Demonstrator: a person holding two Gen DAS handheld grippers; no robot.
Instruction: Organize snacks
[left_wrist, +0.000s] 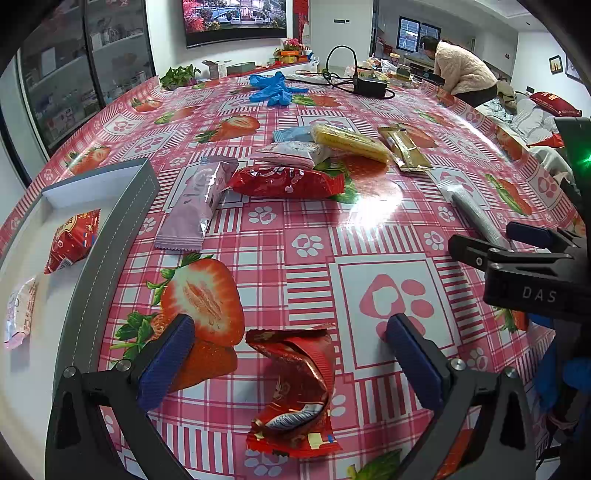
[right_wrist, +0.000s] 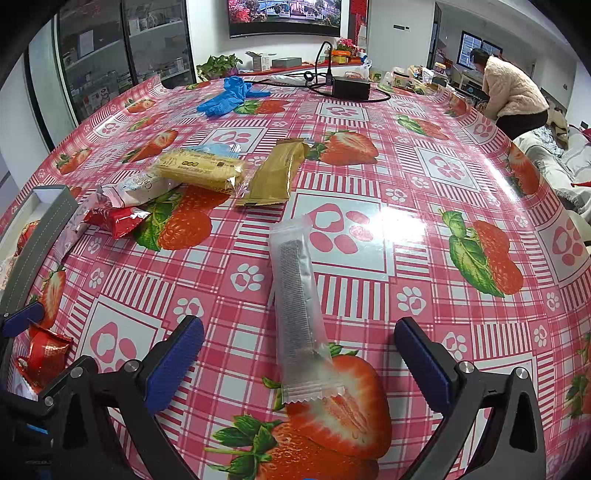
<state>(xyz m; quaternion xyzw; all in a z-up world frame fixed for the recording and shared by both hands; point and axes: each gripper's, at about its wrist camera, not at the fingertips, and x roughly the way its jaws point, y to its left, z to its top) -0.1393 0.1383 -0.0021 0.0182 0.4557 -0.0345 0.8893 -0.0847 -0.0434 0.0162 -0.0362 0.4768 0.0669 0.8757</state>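
My left gripper (left_wrist: 290, 330) is open; a crumpled red snack packet (left_wrist: 295, 391) lies on the table between its fingers. My right gripper (right_wrist: 299, 332) is open around the near end of a clear packet with a grey stick (right_wrist: 299, 306); it also shows in the left wrist view (left_wrist: 476, 214). A grey tray (left_wrist: 110, 236) at the left holds a red packet (left_wrist: 72, 240) and a pink-white one (left_wrist: 20, 314). On the table lie a pink packet (left_wrist: 195, 203), a red one (left_wrist: 288, 181), a white one (left_wrist: 291, 153), a yellow one (left_wrist: 349, 142), a gold one (left_wrist: 404, 147).
The strawberry-print tablecloth (left_wrist: 369, 236) covers a large table. Blue gloves (left_wrist: 275, 88) and a black box with cables (left_wrist: 369, 86) lie at the far side. A person (left_wrist: 461, 70) bends over at the back right. A glass cabinet (left_wrist: 74, 66) stands at the left.
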